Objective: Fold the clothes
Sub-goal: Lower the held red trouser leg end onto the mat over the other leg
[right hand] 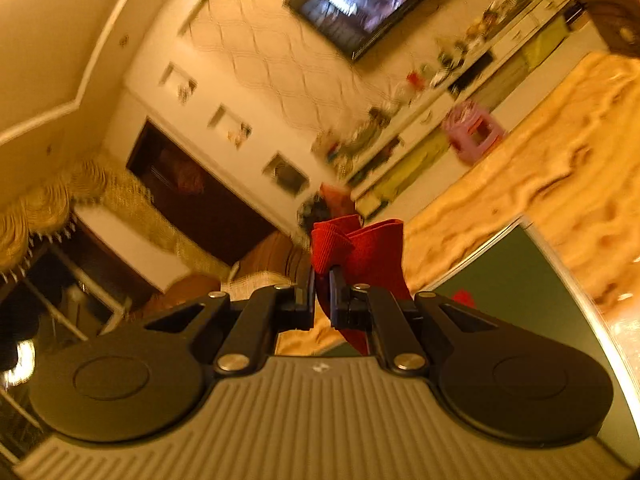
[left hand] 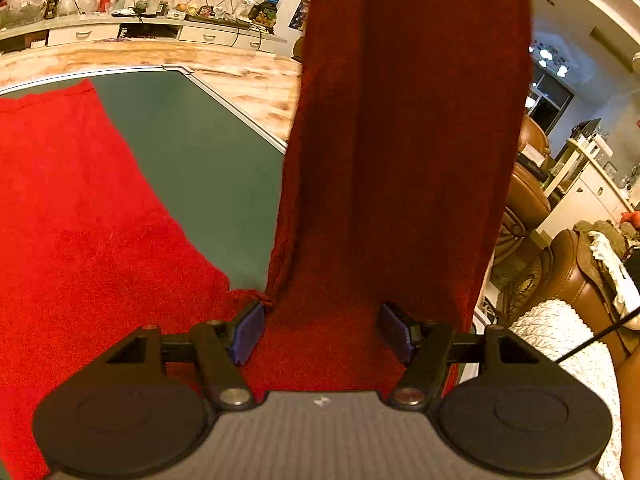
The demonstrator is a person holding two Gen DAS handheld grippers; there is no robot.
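The left tongs (left hand: 322, 330) stand wide open, with the two blue pads (left hand: 248, 332) far from each other, and a band of the red knitted garment (left hand: 404, 152) passes between them without being pinched. This band rises steeply from the tongs to the top of the left wrist view and looks darker there. To its left, the rest of the garment lies flat and bright red on the green counter (left hand: 200, 160), reaching to the counter's far edge. Beyond the counter are the marbled floor (left hand: 240, 84) and a long low cabinet (left hand: 140, 32) crowded with small things.

The right tongs (right hand: 322, 286) are closed narrow on a ribbed edge of the same garment, which bunches up just above the fingers. Behind them, blurred, are a corner of the counter, a pink stool (right hand: 476, 132) and a wall television (right hand: 372, 0).
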